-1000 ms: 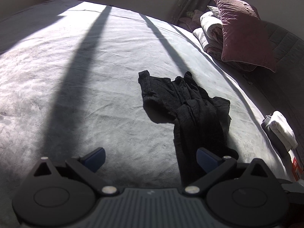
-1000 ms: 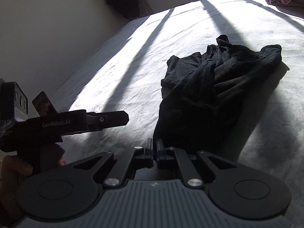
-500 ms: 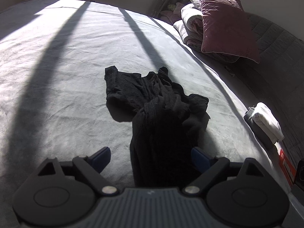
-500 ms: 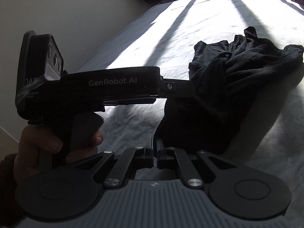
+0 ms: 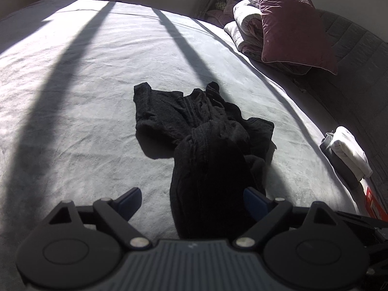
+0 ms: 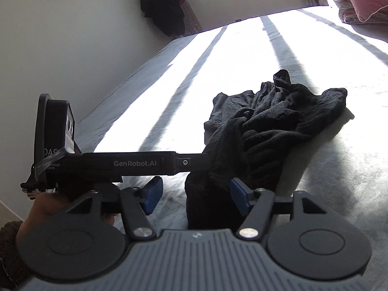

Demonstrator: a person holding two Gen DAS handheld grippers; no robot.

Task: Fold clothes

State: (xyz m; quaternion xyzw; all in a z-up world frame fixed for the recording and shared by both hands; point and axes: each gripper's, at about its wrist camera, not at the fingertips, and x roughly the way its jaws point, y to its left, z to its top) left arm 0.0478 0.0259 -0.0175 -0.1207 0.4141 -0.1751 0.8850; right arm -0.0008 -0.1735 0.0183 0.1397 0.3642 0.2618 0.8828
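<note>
Jaws of the right gripper (image 6: 194,195) have just been opening, straddling the crumpled black garment (image 6: 266,131) ungripped.

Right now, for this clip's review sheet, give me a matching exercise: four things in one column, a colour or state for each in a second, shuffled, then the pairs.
Things:
1. garment
2. pillow
3. folded cloth
4. right gripper

Descriptions:
A. white, at the bed's edge
B. open, jaws just opened, garment's near end between them
C. black, crumpled on the bed
D. dusty pink, leaning on bedding

Pairs: 1-C, 2-D, 3-A, 4-B
</note>
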